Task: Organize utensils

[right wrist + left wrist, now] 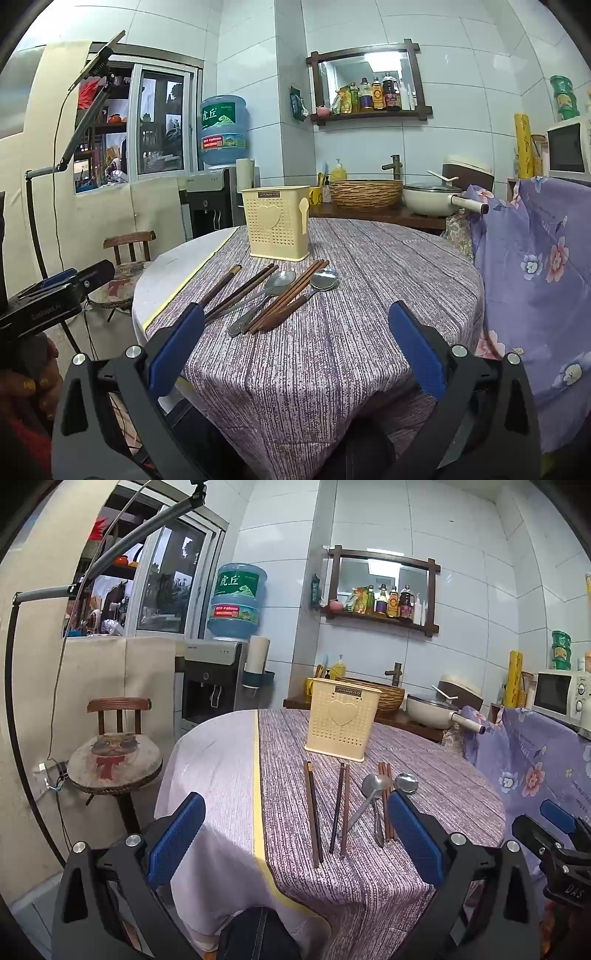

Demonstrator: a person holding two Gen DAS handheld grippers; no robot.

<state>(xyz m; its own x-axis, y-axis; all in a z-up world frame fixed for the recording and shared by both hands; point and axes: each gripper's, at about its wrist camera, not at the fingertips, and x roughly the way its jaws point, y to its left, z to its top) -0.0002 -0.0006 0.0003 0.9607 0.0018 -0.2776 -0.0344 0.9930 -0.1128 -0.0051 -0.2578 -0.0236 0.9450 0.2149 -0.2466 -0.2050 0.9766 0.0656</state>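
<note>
A round table (424,797) covered with a purple striped cloth carries a cream perforated utensil holder (341,720) standing upright toward its far side. In front of the holder lie the utensils, all flat on the cloth: a dark pair of chopsticks (313,812) on the left, a second pair of chopsticks (341,808) beside it, then a metal spoon (373,788) lying slanted, a reddish-brown pair of chopsticks (291,295), and a wooden-handled spoon (321,282) furthest right. The left gripper (295,843) hovers over the near edge of the table with its blue-padded fingers spread wide, holding nothing. The right gripper (295,349) likewise hangs above the near side, fingers spread apart and empty, the utensils lying just ahead of it.
</note>
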